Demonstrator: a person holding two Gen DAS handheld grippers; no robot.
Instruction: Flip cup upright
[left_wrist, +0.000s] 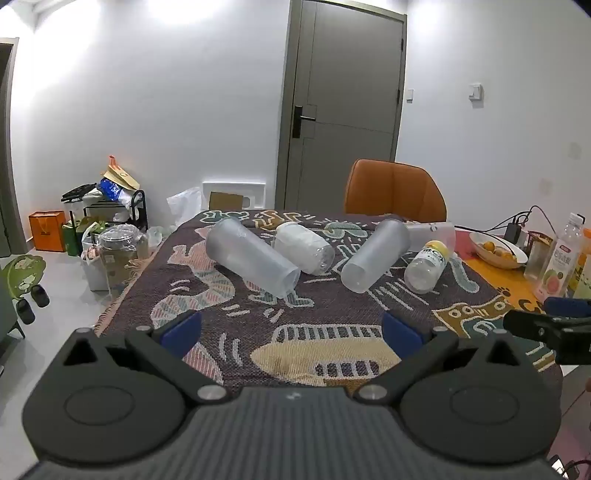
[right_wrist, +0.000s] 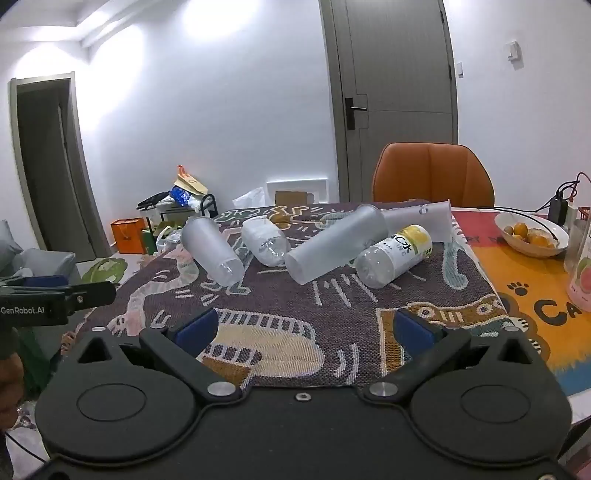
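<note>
Hovering spread-fingered and empty, the left gripper (left_wrist: 291, 334) is facing a frosted cup (left_wrist: 251, 256) lying sideways on the patterned cloth (left_wrist: 332, 317); grasping mid-body seems wisest. Likewise gaping, the right gripper (right_wrist: 304, 330) is facing another frosted cup (right_wrist: 334, 243), possibly touching the yellow-labelled bottle (right_wrist: 393, 256).

Bright ceiling glare, sharp focus, fisheye-curved edges, dark corners

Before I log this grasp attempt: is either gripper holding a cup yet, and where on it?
Nothing is held. The left gripper and right gripper both have jaws open above the woven cloth, short of the lying frosted cups.
</note>
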